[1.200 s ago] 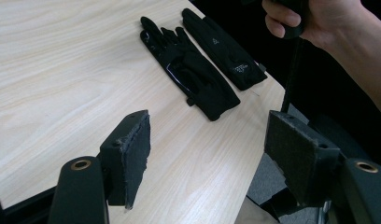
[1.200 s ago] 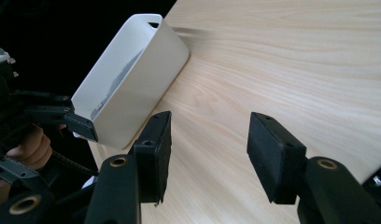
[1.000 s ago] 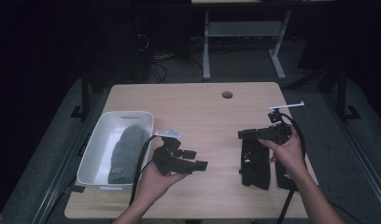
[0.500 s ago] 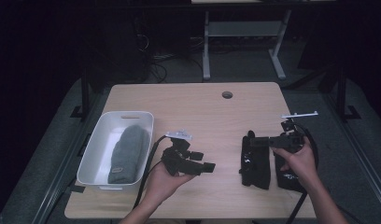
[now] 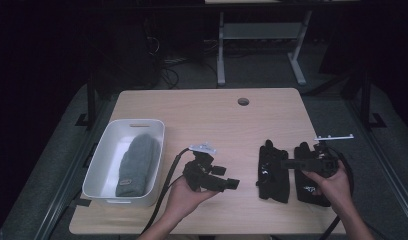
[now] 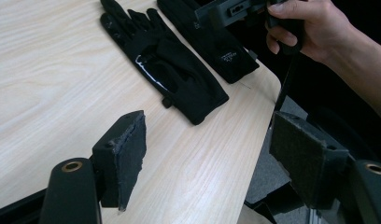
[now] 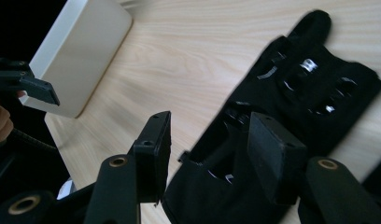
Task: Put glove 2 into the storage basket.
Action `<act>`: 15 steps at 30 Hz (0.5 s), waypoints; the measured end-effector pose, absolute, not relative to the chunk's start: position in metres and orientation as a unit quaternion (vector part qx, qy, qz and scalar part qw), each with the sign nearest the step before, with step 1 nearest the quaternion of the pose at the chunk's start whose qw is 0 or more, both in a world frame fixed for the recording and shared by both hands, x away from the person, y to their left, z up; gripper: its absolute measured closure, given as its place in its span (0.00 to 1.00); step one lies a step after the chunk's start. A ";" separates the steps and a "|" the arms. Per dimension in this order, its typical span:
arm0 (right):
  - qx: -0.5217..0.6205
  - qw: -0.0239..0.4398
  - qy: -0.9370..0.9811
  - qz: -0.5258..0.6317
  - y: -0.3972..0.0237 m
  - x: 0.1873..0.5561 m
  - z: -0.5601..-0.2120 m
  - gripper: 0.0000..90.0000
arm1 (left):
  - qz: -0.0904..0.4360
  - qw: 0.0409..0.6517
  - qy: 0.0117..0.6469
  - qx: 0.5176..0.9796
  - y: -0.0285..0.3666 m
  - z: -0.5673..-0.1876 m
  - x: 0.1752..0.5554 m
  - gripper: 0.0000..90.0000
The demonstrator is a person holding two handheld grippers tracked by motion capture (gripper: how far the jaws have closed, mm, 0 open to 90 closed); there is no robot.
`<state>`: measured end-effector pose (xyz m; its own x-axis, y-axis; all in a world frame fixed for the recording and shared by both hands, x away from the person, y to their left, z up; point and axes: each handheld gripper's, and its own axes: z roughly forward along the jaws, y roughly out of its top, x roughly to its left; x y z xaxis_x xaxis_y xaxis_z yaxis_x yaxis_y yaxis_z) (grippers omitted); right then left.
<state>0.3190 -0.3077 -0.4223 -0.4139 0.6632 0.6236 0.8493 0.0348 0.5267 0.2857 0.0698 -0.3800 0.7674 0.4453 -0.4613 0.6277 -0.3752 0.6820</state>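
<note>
Black gloves: pair lies flat, side by side, at right of table (image 5: 202,107), laid out for easy pickup. High view: near glove (image 5: 272,171) beside far glove (image 5: 308,175); our right tongs (image 5: 284,164) hover over them, our left tongs (image 5: 233,184) wait mid-table; white bin (image 5: 106,150) at left already holds grey beanie (image 5: 137,162).

Left gripper view: left tongs (image 6: 207,149) spread, having just opened wider, nothing between; gloves lie ahead.

Right gripper view: right tongs (image 7: 208,144) spread, empty, poised above near glove (image 7: 291,93); we judge pickup next.
</note>
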 end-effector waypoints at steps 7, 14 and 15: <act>-0.535 0.088 -0.715 -0.440 -0.319 0.310 -0.426 0.54 | -0.108 0.448 0.318 0.829 0.058 -0.389 0.284 0.30; -0.549 0.073 -0.713 -0.430 -0.334 0.303 -0.433 0.54 | -0.109 0.447 0.315 0.830 0.054 -0.390 0.283 0.30; -0.549 0.073 -0.713 -0.430 -0.334 0.303 -0.433 0.54 | -0.109 0.447 0.315 0.830 0.054 -0.390 0.283 0.30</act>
